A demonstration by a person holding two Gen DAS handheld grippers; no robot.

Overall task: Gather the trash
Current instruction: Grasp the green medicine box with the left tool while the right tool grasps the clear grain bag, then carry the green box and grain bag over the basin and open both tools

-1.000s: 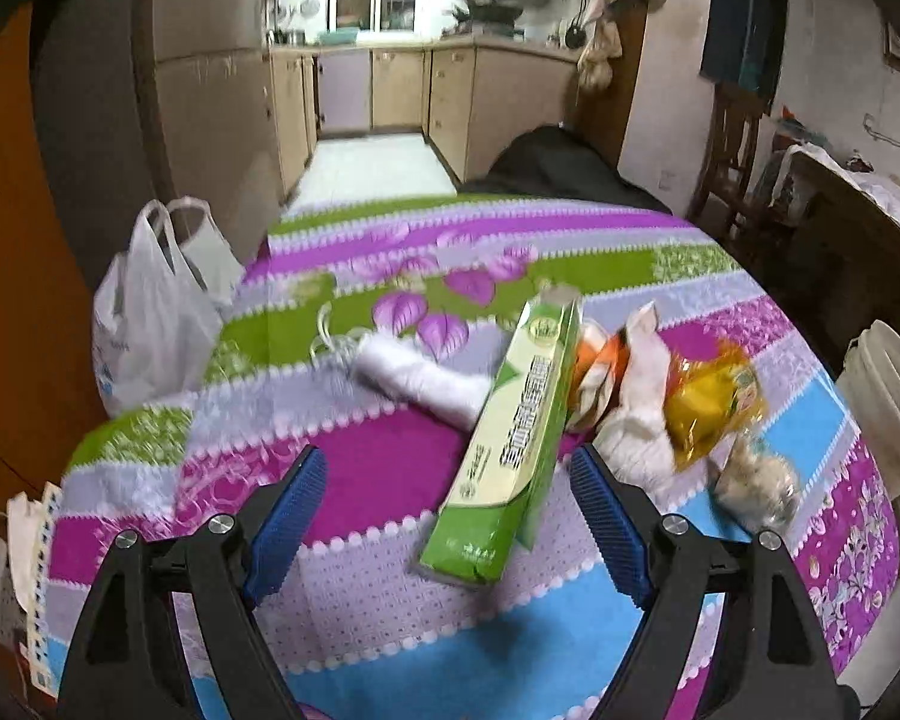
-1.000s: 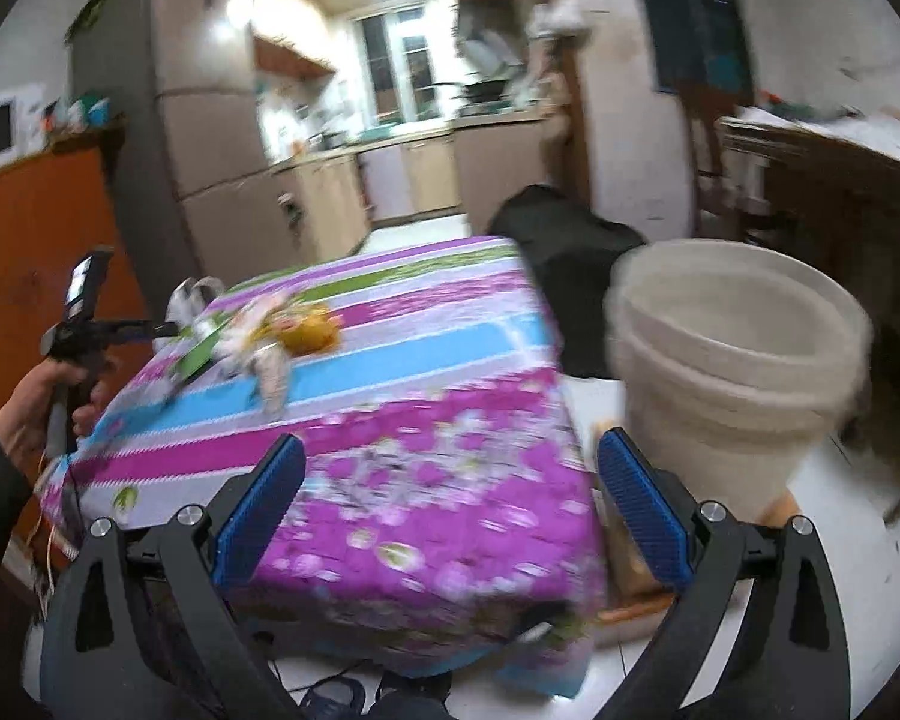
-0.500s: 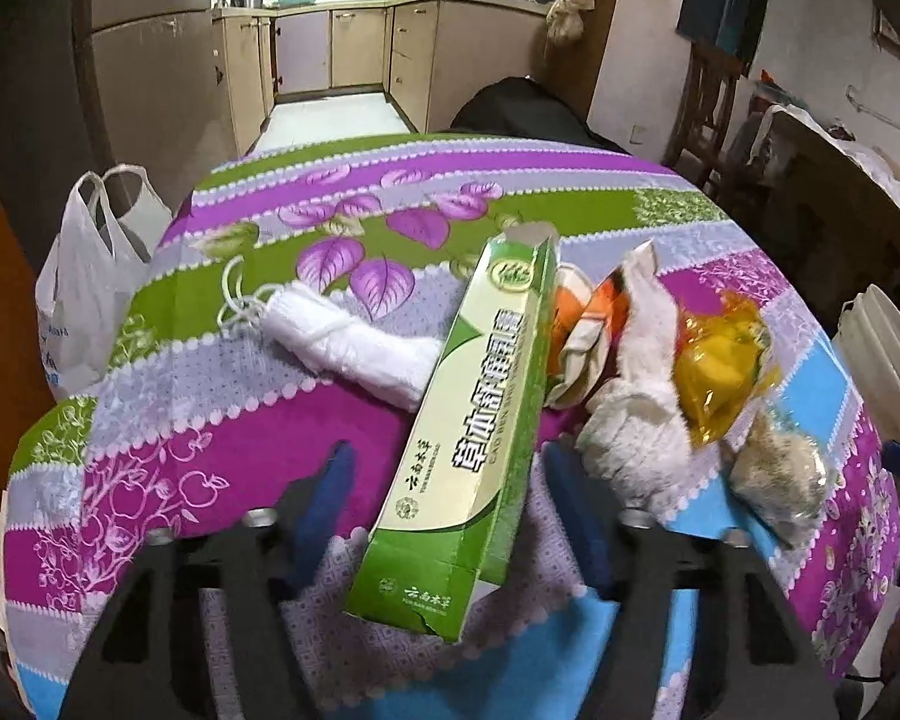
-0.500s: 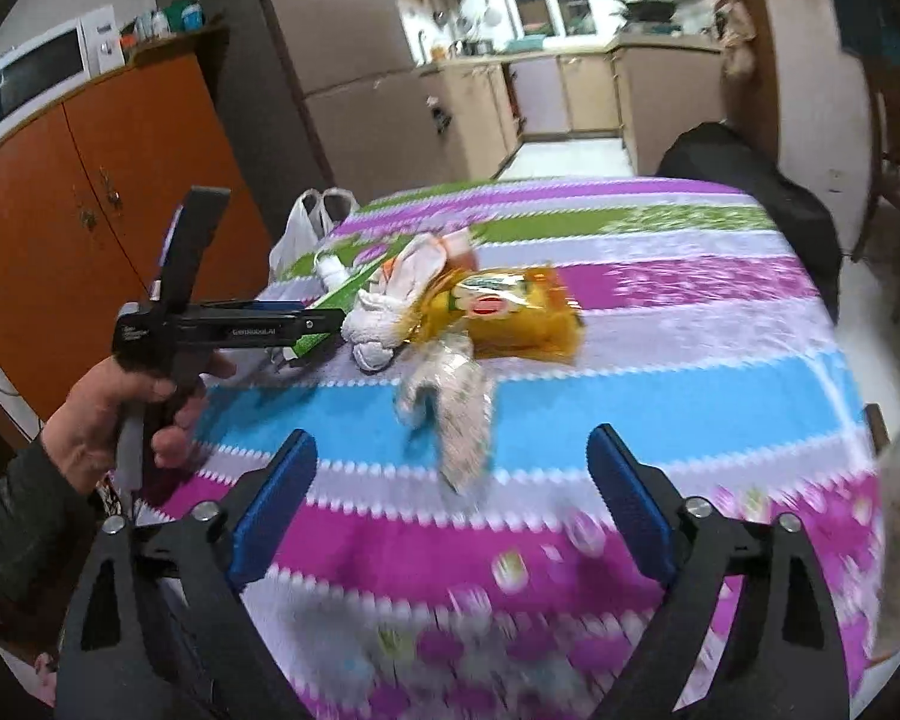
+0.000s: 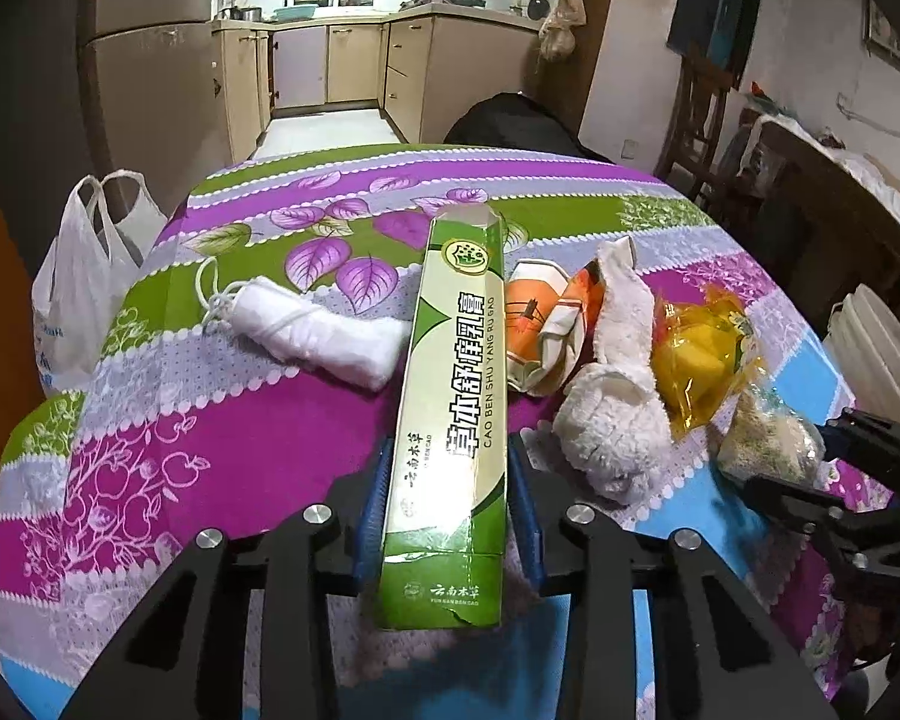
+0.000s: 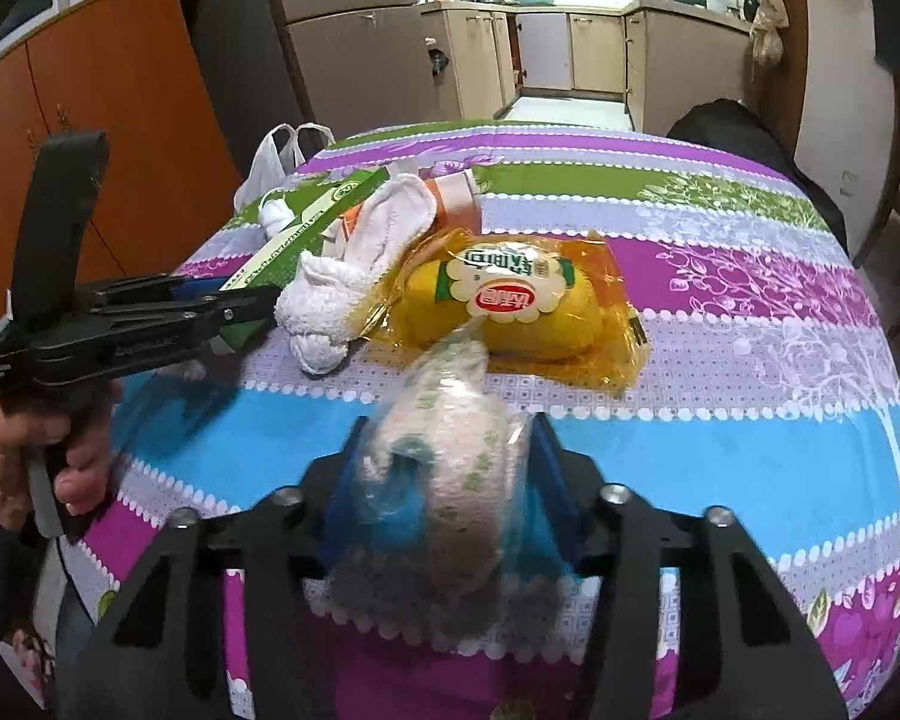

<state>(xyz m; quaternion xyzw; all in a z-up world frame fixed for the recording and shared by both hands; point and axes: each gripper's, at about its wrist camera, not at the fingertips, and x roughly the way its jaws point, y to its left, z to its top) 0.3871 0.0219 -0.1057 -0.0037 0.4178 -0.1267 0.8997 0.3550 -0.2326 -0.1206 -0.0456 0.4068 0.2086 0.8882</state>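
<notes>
From your left wrist view, the left gripper (image 5: 450, 516) straddles the near end of the long green carton (image 5: 453, 414), its jaws closing with the blue pads at or nearly at the carton's two long sides. The carton's long axis runs straight away from you, in line with the fingers, so the pinch falls across its narrow width; its far end reaches toward the middle of the striped tablecloth (image 5: 222, 420). To its left lies a rolled white cloth with a string (image 5: 312, 330); to its right, an orange-and-white wrapper (image 5: 540, 324), a white towel rag (image 5: 618, 396), a yellow snack packet (image 5: 702, 354) and a clear bag of pale crumbs (image 5: 768, 444). Your right gripper (image 5: 834, 468) shows at the right edge, at that bag. A pale bucket (image 5: 882, 354) stands beyond the table edge there, which this view alone shows, and I judge it the likely place for the trash.

From your right wrist view, the right gripper (image 6: 444, 480) is closing around the clear bag of pale crumbs (image 6: 444, 468), which sits between the pads and looks squeezed, its length pointing away toward the yellow snack packet (image 6: 510, 306) just beyond. The bag rests near the table's near edge. Only here do you see your left hand (image 6: 24, 450) holding the left gripper (image 6: 234, 306) side-on against the carton (image 6: 294, 240), beside the towel rag (image 6: 354, 282).
</notes>
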